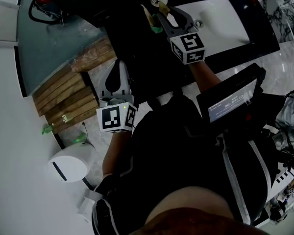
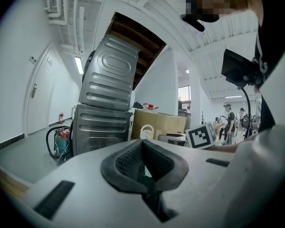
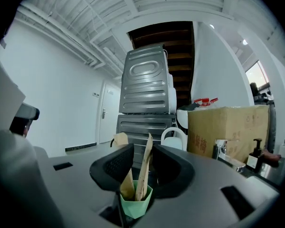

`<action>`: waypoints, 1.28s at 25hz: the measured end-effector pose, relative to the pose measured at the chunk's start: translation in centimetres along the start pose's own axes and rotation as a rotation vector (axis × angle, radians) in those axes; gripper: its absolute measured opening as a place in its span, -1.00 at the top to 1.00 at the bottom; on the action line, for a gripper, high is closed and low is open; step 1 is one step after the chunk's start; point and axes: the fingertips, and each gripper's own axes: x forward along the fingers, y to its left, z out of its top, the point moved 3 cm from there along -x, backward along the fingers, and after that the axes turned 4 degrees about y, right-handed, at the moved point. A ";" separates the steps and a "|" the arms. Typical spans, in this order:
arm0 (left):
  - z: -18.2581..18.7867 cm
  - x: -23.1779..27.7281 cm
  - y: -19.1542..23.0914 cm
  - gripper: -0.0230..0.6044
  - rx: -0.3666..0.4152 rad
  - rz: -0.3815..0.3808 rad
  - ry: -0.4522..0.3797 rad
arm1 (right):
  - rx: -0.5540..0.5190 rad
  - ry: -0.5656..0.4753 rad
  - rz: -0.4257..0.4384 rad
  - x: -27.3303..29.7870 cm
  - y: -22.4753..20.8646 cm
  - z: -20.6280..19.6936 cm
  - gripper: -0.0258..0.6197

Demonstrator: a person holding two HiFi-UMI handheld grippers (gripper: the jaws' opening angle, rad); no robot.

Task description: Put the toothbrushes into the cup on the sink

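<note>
At the lower centre-left of the head view, the left tongs [image 1: 119,67] are being held well short of the tabletop [image 1: 127,38]. In the left gripper view they [image 2: 145,163] are being kept fully closed, pad against pad, and nothing is being carried by them. No part in the work is being taken on that side.

Further right, at the upper middle of the head view, the right tongs [image 1: 161,12] are being held over the cup [image 1: 156,29], which is being shown just left of the white sink [image 1: 225,23]. In the right gripper view these tongs [image 3: 143,158] are being held wide apart. The green cup [image 3: 134,207] is being framed low between them, and the two wooden brushes [image 3: 145,167] are being seen standing in it, handles up and leaning slightly. Neither pad is being pressed on a brush or on the cup, so nothing is being gripped here either.

The task is being judged as done or nearly done, since both visible brushes are being held by the cup alone. No brush is being made out lying outside the cup, though much of the tabletop is being hidden in shadow. What is being left, at most, is the drawing back of the right tongs without the brushes being knocked.
</note>
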 end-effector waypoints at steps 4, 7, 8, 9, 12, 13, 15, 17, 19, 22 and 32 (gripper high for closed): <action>0.9 0.1 -0.3 0.91 0.006 -0.046 -0.030 | -0.018 -0.026 -0.049 -1.8 -0.3 2.0 0.53; 1.7 -0.3 -0.6 0.91 0.011 -0.074 -0.050 | -0.022 -0.054 -0.062 -3.6 0.1 3.7 0.53; 1.9 -0.4 -0.6 0.91 0.011 -0.082 -0.056 | -0.022 -0.061 -0.063 -4.2 0.4 4.3 0.53; 2.1 -0.5 -0.6 0.91 0.009 -0.092 -0.062 | -0.021 -0.069 -0.066 -4.8 0.7 4.8 0.53; 2.7 -0.2 -0.9 0.91 0.012 -0.136 -0.081 | -0.024 -0.093 -0.094 -6.8 1.0 6.3 0.53; 2.9 0.0 -1.1 0.91 0.015 -0.152 -0.086 | -0.026 -0.100 -0.098 -7.5 1.2 6.8 0.54; 3.1 0.1 -1.5 0.91 0.018 -0.185 -0.095 | -0.031 -0.112 -0.097 -8.8 1.6 7.5 0.54; 3.4 -0.1 -2.0 0.91 0.016 -0.220 -0.101 | -0.034 -0.118 -0.101 -10.0 2.3 8.2 0.54; 3.8 -0.4 -2.3 0.91 0.005 -0.249 -0.108 | -0.029 -0.122 -0.109 -11.1 3.0 9.1 0.59; 4.7 -0.7 -2.4 0.91 -0.024 -0.297 -0.131 | -0.028 -0.130 -0.131 -12.8 4.1 10.1 0.68; 5.1 -0.5 -2.6 0.91 0.004 -0.369 -0.110 | 0.011 -0.087 -0.159 -16.1 6.2 9.6 0.77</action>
